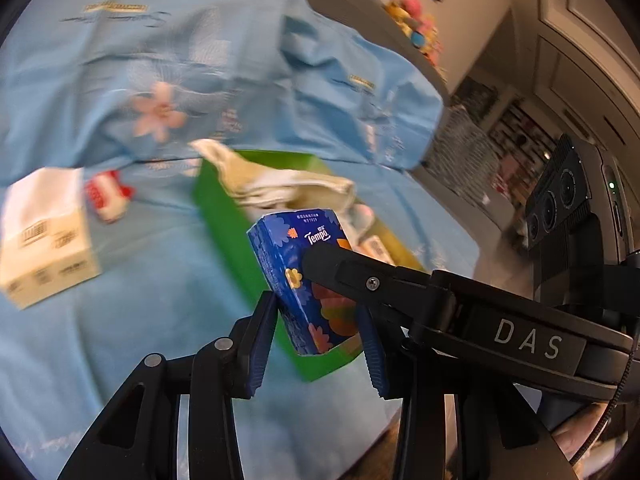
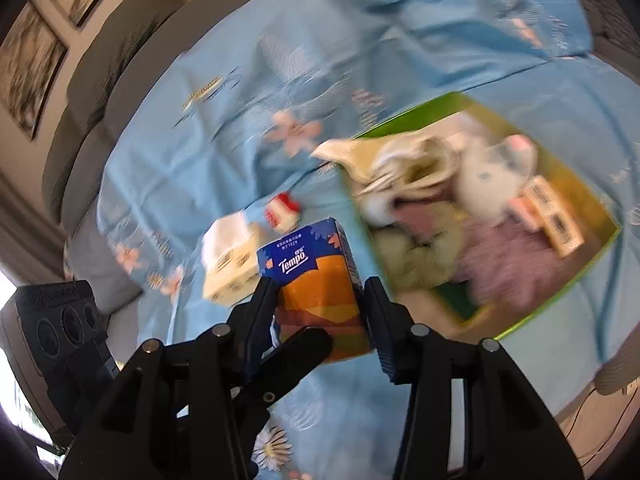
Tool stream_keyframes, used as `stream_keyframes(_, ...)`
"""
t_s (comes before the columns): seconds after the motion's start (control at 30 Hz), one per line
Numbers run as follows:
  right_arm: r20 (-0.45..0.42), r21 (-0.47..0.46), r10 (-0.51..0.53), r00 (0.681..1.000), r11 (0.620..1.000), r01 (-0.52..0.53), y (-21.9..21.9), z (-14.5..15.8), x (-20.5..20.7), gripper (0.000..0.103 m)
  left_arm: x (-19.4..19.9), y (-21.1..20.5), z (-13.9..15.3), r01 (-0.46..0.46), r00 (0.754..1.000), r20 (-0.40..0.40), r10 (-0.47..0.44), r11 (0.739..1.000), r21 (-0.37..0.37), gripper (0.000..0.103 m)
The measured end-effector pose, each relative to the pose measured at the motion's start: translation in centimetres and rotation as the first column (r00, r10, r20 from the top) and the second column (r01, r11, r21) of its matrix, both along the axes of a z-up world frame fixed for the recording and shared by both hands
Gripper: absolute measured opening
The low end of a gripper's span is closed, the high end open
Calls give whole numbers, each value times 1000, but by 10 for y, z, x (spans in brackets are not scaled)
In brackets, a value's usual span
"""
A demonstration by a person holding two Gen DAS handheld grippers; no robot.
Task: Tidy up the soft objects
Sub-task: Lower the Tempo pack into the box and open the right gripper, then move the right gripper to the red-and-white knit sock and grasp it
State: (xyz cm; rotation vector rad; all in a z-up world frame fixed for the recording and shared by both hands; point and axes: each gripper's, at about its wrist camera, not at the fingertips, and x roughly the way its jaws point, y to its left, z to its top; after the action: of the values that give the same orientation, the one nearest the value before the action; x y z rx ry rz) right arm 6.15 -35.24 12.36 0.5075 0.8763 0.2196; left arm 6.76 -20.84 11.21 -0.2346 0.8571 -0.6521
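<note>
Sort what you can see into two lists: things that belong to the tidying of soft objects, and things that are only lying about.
Part of the job:
- Tempo tissue pack, gripped by both the right gripper and the left gripper
- green box, holding cloths and a plush toy
- white tissue pack
- small red-and-white item

Only lying about:
- blue floral bedsheet
- wall pictures
- toys by the headboard

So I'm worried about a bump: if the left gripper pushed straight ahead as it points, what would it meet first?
Probably the green box beyond the Tempo tissue pack already between the left gripper fingers; depth is unclear.
</note>
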Motion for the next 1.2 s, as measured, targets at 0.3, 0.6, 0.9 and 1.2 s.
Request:
stream_keyframes(0.3,-75,8,-122,990,992,123,-53,-31,16,46,29,-54,-30,92,991,-98,-88,995,40,41)
stream_keyframes(0.6,-132,15,-158,979,987,161,-65,-51,22,46,34,-68,-40,93,990,-112,-81,990,105,41)
stream_keyframes(0.9,-58,-63,-149,987,987,145,-53,-25,14,68,25,-44,-17,78,991,-116,-72,996,48,42)
stream_keyframes(1.2,70,-108,-86,994,990,93,-10,23,7,89,9,52,14,-132,990,-48,133,991,23,71)
